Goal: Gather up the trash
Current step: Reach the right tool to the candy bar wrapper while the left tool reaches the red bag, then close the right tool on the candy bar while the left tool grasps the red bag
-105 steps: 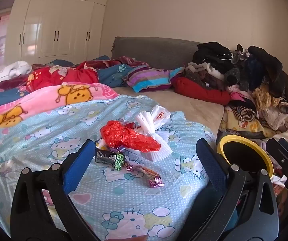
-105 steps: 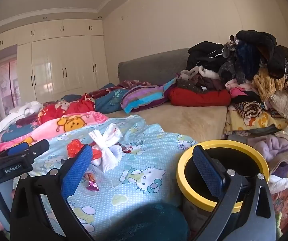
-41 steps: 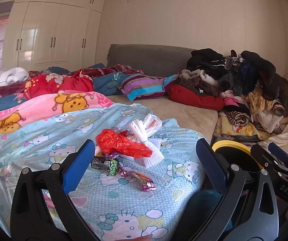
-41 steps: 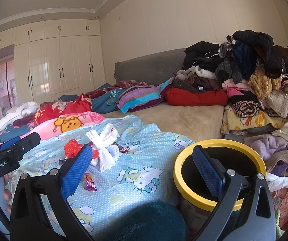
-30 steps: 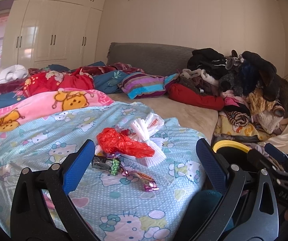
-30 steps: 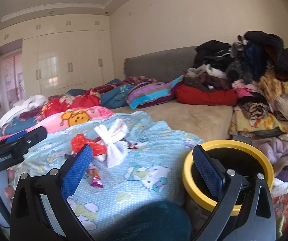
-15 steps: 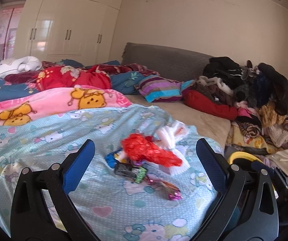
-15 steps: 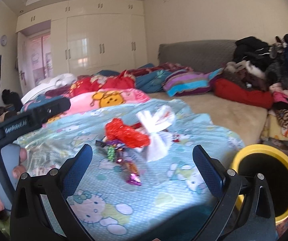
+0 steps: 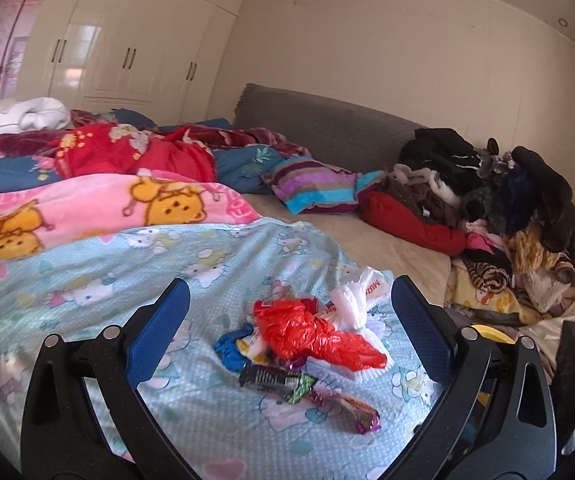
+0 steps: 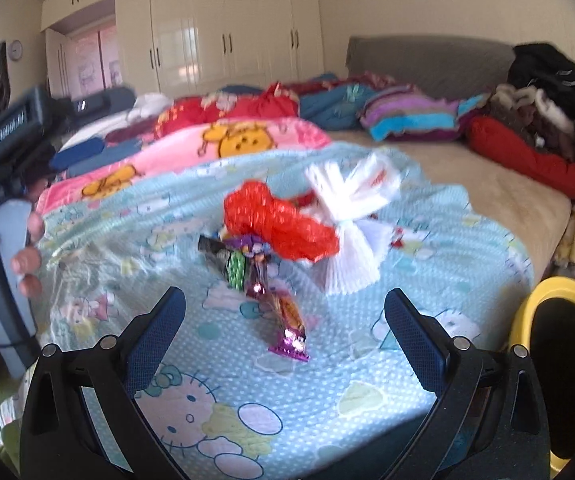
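Note:
A heap of trash lies on the light blue Hello Kitty blanket [image 9: 87, 280]: a crumpled red plastic bag [image 9: 311, 336], a white plastic bag [image 9: 359, 300], a blue scrap [image 9: 227, 348], a dark wrapper [image 9: 267, 378] and a purple candy wrapper [image 9: 361, 420]. In the right wrist view the red bag [image 10: 279, 224], white bag [image 10: 351, 232] and candy wrapper [image 10: 287, 328] lie just ahead. My left gripper [image 9: 287, 320] is open and empty, just short of the heap. My right gripper [image 10: 285, 320] is open and empty, its fingers either side of the candy wrapper. The yellow-rimmed bin [image 10: 559, 360] stands at the bed's right edge.
Pink and red blankets [image 9: 87, 208] lie to the left. A striped pillow [image 9: 311, 184] and a pile of clothes [image 9: 507, 200] sit at the back right against the grey headboard [image 9: 327, 128]. White wardrobes [image 9: 127, 40] line the far wall.
Both grippers have swung left toward the trash heap. The right gripper moved off the bin, which now sits at its right edge, and has closed in on the wrappers.

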Demonstrator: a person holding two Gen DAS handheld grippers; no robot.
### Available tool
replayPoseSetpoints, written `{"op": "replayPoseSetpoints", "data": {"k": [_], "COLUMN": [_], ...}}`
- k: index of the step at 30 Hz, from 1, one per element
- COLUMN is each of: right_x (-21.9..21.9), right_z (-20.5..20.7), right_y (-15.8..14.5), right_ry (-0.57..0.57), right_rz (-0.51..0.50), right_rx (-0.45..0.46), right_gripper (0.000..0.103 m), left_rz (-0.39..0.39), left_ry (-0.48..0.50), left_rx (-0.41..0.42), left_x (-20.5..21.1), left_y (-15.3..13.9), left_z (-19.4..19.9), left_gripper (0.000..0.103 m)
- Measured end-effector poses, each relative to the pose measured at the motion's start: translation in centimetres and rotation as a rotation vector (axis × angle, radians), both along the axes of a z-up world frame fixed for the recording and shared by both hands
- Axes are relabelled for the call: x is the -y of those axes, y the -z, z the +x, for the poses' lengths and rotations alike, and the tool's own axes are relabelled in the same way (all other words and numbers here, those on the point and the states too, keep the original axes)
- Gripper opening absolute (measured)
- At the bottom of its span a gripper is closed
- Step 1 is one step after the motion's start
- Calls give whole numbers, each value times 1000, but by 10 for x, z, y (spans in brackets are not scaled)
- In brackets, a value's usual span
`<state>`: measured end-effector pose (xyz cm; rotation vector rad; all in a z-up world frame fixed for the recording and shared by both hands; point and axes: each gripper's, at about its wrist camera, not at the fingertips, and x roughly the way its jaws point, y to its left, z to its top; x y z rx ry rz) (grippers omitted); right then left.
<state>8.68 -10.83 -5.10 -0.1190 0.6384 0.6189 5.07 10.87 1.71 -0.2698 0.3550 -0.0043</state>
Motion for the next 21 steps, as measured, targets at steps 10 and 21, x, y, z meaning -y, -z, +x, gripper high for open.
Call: {"op": "replayPoseSetpoints", "data": {"k": [10, 21], "right_x": [-30, -30], "right_z": [47, 45], "right_y": [57, 71], "right_ry": [-2, -67], "right_rz": [-163, -100], "right_rx": [-243, -315], "right_gripper": [62, 24], "left_rz": [-73, -233], "left_ry": [81, 131], "left_rx": [-187, -356], "left_x": [-2, -13], "left_y": [47, 93], "left_z": [76, 113], "left_gripper": [93, 78]}}
